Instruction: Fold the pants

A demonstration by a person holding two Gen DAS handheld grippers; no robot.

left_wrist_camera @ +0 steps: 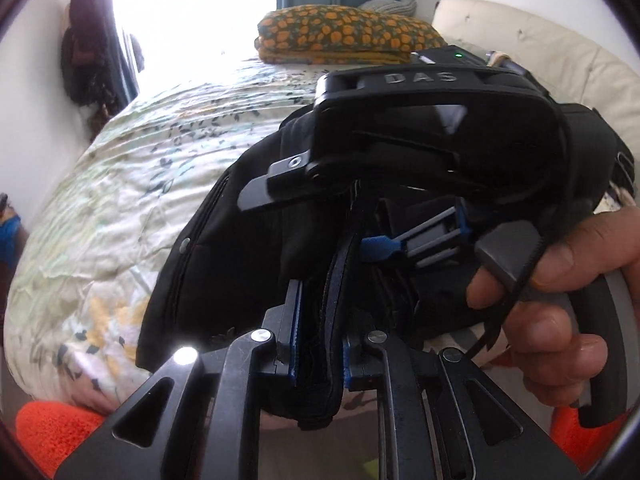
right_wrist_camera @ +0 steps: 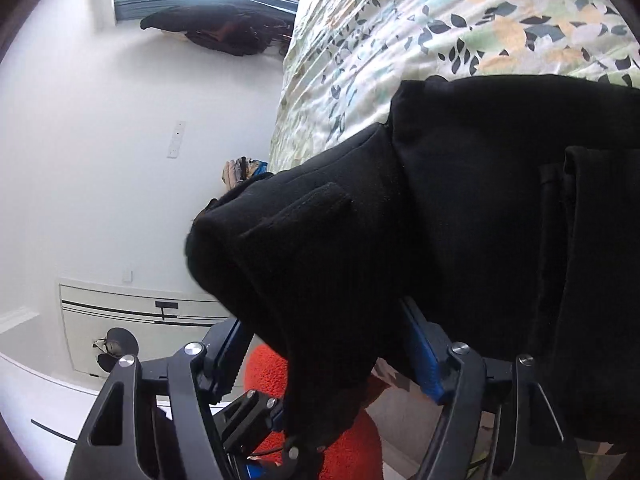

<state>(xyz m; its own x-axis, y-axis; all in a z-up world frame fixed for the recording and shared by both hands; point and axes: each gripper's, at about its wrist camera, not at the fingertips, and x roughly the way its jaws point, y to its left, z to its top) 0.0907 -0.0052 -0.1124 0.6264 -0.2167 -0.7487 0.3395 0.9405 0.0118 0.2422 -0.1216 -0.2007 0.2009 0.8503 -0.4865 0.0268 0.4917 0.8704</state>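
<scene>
The black pants (left_wrist_camera: 240, 248) lie bunched on a bed with a leaf-patterned cover (left_wrist_camera: 120, 184). My left gripper (left_wrist_camera: 318, 316) is shut on a thick edge of the pants, with cloth pinched between its blue pads. The right gripper's body (left_wrist_camera: 432, 136) sits just ahead of it, held by a hand (left_wrist_camera: 560, 280). In the right wrist view, the pants (right_wrist_camera: 440, 220) drape over my right gripper (right_wrist_camera: 328, 332). Its blue-padded fingers (right_wrist_camera: 424, 360) stand apart with a thick fold of cloth between them. The view is rolled sideways.
A folded orange-spotted blanket (left_wrist_camera: 348, 36) lies at the far end of the bed, beside a cream headboard (left_wrist_camera: 540, 44). An orange rug (left_wrist_camera: 52, 428) lies below the bed edge. A white wall (right_wrist_camera: 100, 140) with dark hanging clothes (right_wrist_camera: 224, 32) is alongside.
</scene>
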